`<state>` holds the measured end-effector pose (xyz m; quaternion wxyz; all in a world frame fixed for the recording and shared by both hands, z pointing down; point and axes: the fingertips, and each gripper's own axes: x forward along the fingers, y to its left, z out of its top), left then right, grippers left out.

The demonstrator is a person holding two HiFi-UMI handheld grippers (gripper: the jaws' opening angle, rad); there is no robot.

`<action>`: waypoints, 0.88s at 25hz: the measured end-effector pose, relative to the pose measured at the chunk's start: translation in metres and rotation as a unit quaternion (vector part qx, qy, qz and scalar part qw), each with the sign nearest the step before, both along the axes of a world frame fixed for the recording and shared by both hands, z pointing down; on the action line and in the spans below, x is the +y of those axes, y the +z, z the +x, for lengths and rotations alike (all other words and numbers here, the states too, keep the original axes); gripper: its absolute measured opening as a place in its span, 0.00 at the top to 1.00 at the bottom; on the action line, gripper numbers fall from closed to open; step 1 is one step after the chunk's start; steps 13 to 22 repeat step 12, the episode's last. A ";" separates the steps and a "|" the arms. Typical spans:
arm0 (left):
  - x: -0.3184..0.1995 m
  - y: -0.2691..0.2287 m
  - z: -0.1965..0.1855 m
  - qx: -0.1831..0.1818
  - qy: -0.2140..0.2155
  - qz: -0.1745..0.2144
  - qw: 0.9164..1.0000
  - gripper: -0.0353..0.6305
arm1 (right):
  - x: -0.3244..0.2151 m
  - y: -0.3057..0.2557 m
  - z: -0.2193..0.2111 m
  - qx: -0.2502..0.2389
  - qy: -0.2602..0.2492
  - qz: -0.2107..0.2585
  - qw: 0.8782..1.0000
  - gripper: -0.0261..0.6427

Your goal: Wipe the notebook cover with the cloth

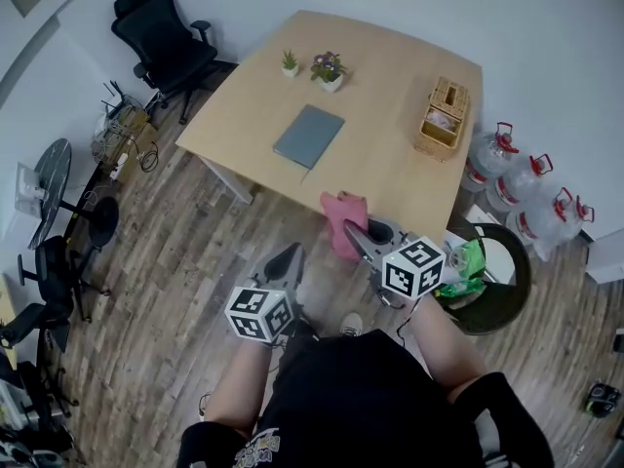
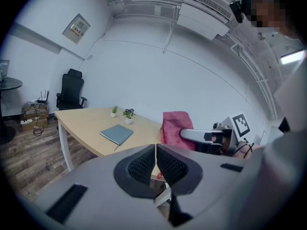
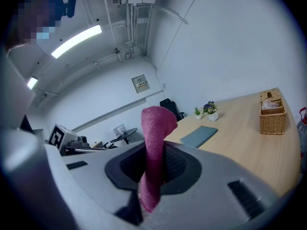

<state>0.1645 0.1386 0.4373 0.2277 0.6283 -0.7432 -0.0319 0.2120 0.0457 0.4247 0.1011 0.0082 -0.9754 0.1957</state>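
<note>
A grey-blue notebook [image 1: 308, 136] lies closed on the wooden table [image 1: 390, 154], near its middle; it also shows in the left gripper view [image 2: 116, 133] and the right gripper view [image 3: 199, 136]. My right gripper [image 1: 352, 230] is shut on a pink cloth [image 1: 343, 218] that hangs over the table's near edge, short of the notebook. In the right gripper view the cloth [image 3: 153, 147] stands pinched between the pads. My left gripper [image 1: 289, 258] is shut and empty, held over the floor in front of the table, left of the right gripper [image 2: 204, 136].
Two small potted plants [image 1: 315, 66] stand beyond the notebook. A wicker basket [image 1: 443, 119] sits at the table's right side. A black bin [image 1: 492, 276] and several water jugs [image 1: 526, 193] are on the floor to the right. A black office chair [image 1: 161, 42] stands far left.
</note>
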 end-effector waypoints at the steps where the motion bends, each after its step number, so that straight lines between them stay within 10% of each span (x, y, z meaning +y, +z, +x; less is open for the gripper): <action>1: 0.000 0.000 0.002 0.001 0.000 0.000 1.000 0.93 | 0.000 0.000 0.002 0.000 -0.001 -0.001 1.000 0.86; 22: -0.006 0.003 0.008 0.003 -0.002 0.001 1.000 0.93 | -0.005 0.001 0.010 0.000 -0.003 -0.002 1.000 0.86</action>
